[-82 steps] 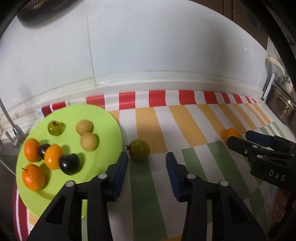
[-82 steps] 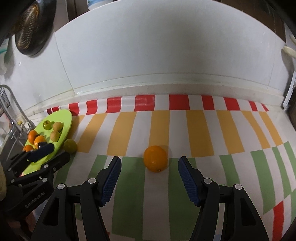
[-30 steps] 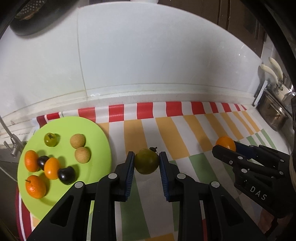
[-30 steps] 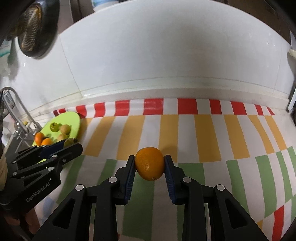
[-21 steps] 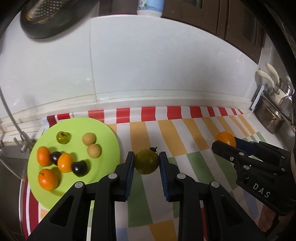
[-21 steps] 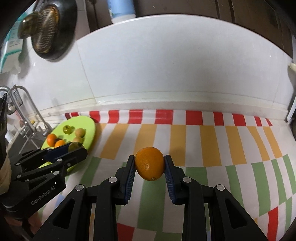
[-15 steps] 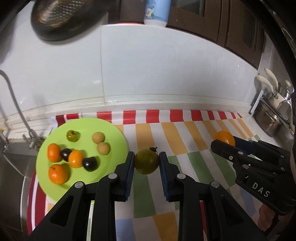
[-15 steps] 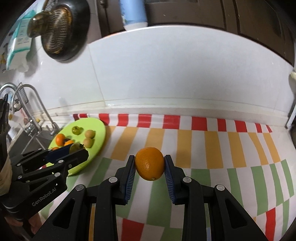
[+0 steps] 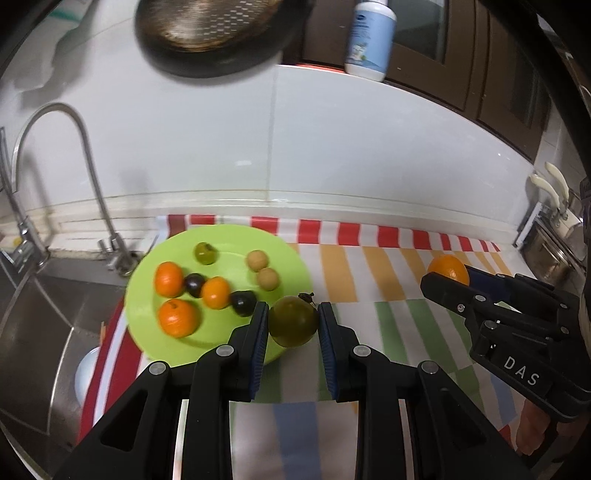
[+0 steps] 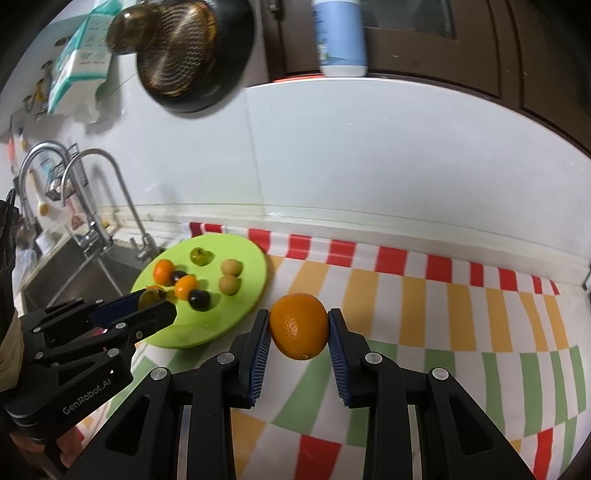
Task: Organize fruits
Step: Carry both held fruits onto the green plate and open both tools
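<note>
My left gripper (image 9: 293,325) is shut on a green fruit (image 9: 293,321) and holds it in the air by the right edge of the lime green plate (image 9: 225,240). The plate holds several fruits: oranges (image 9: 177,317), dark plums (image 9: 242,302), two tan fruits (image 9: 266,278) and a small green one (image 9: 205,253). My right gripper (image 10: 298,332) is shut on an orange (image 10: 298,330), lifted above the striped cloth (image 10: 406,295) to the right of the plate (image 10: 236,314). The left gripper also shows in the right wrist view (image 10: 155,306), over the plate.
A steel sink (image 9: 33,314) and tap (image 9: 88,177) lie left of the plate. A white backsplash (image 9: 332,155) runs behind. A dark pan (image 9: 214,33) hangs on the wall and a blue-white bottle (image 9: 369,37) stands on the ledge. Metal pots (image 9: 554,251) stand at far right.
Both grippers have closed on their fruits, the left on the green fruit and the right on the orange, and lifted them off the cloth, rising higher over the last second.
</note>
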Demonstrator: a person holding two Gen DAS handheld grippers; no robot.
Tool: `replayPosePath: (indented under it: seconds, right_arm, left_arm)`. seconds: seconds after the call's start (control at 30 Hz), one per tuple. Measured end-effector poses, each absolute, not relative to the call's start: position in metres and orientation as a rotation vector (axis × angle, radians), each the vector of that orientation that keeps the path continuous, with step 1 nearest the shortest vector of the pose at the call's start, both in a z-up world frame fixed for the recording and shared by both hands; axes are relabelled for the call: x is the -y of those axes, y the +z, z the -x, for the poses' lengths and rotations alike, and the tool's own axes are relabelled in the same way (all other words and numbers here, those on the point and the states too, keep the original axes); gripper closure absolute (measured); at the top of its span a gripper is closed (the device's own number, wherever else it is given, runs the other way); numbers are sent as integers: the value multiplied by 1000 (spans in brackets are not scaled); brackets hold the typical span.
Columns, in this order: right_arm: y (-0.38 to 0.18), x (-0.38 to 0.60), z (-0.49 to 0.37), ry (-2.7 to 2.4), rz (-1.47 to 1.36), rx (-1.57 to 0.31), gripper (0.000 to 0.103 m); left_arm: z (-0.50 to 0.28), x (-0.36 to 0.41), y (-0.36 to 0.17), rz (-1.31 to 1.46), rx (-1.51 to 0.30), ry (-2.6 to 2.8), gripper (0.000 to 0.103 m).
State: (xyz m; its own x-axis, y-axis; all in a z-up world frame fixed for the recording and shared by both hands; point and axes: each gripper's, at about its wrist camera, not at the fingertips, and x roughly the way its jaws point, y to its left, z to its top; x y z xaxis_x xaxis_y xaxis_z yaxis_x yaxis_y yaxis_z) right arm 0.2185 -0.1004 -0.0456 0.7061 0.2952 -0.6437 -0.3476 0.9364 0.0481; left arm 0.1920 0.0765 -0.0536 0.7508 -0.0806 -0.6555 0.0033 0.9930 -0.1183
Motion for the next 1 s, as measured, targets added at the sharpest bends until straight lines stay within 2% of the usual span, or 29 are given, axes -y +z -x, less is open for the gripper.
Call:
replayPosePath:
  seconds: [0.5, 1.0]
  right_arm:
    - [-49, 49, -231, 490, 126, -675, 71]
    - [-65, 20, -277, 539, 127, -713, 71]
  left_arm:
    - [-192, -119, -59, 114, -718, 81, 76]
    - [-242, -142, -66, 86, -708, 58, 76]
